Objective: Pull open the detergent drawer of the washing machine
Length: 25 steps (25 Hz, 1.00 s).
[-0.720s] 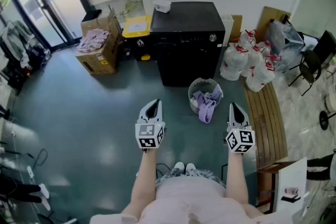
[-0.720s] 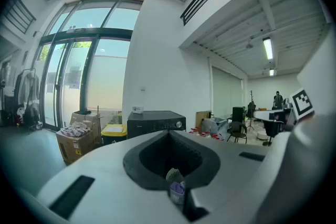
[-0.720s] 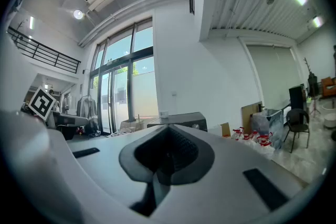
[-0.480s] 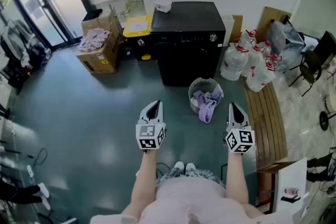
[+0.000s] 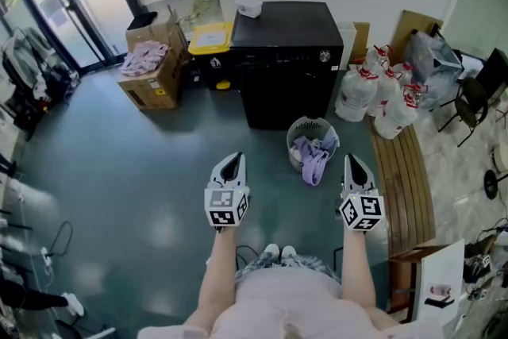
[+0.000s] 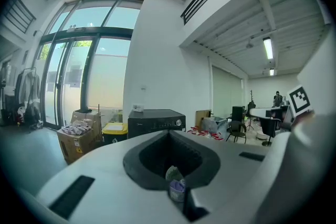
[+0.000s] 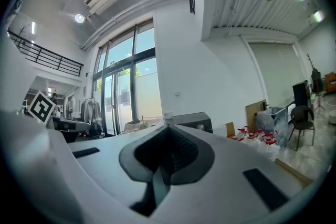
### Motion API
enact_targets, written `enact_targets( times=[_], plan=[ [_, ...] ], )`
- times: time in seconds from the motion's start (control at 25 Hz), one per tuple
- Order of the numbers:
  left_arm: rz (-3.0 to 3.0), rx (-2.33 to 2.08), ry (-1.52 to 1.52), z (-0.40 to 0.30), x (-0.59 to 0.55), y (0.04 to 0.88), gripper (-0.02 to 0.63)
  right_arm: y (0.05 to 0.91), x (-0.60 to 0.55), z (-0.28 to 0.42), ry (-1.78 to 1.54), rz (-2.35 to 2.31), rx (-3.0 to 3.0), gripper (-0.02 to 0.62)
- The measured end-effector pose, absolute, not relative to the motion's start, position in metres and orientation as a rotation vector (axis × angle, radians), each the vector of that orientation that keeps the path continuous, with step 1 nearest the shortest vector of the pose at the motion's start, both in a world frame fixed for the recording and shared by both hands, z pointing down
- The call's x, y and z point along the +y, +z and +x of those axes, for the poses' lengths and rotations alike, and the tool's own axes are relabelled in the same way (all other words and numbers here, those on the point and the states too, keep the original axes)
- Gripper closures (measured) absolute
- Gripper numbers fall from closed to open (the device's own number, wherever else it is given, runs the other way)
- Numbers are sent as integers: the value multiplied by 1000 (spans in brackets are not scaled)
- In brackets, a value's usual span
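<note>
Washing machine (image 5: 286, 52), black, upper centre of head view, against the wall; its detergent drawer too small to make out. Left gripper (image 5: 234, 158) and right gripper (image 5: 352, 161) both clenched, empty, lower centre, well apart from it

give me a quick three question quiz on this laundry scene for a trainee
1. True or false: the left claw and the right claw are both shut and empty.
2. What stands on the floor just in front of the black box-shaped washing machine? A) a round grey plastic basket holding purple cloth; B) a yellow-lidded bin; C) a cardboard box.
3. Has either claw reached the washing machine?

Key: 1 true. 2 A. 3 no, both hang well short of it, above the teal floor.
</note>
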<state>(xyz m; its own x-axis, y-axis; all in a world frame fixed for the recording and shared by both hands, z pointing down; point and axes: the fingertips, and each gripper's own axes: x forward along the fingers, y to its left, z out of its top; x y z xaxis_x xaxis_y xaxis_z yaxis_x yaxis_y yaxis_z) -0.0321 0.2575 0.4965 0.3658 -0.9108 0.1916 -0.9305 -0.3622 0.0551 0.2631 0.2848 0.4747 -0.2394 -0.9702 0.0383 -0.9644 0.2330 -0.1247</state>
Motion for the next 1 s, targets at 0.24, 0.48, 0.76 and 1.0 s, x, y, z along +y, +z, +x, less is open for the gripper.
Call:
enact_targets(
  times=[0.24, 0.48, 0.76, 1.0],
  plan=[
    [2496, -1626, 165, -29, 261, 497, 580, 477, 286, 261, -216, -1891, 2421, 580],
    [2514, -1552, 153, -19, 261, 500, 578, 485, 285, 255, -247, -1891, 2448, 578],
    [2521, -1507, 132, -14, 259, 503, 508, 481, 283, 252, -273, -1807, 2427, 398],
    [2539, -1475, 67, -10, 256, 500, 318, 482, 278, 244, -293, -1769, 2450, 242]
  ],
)
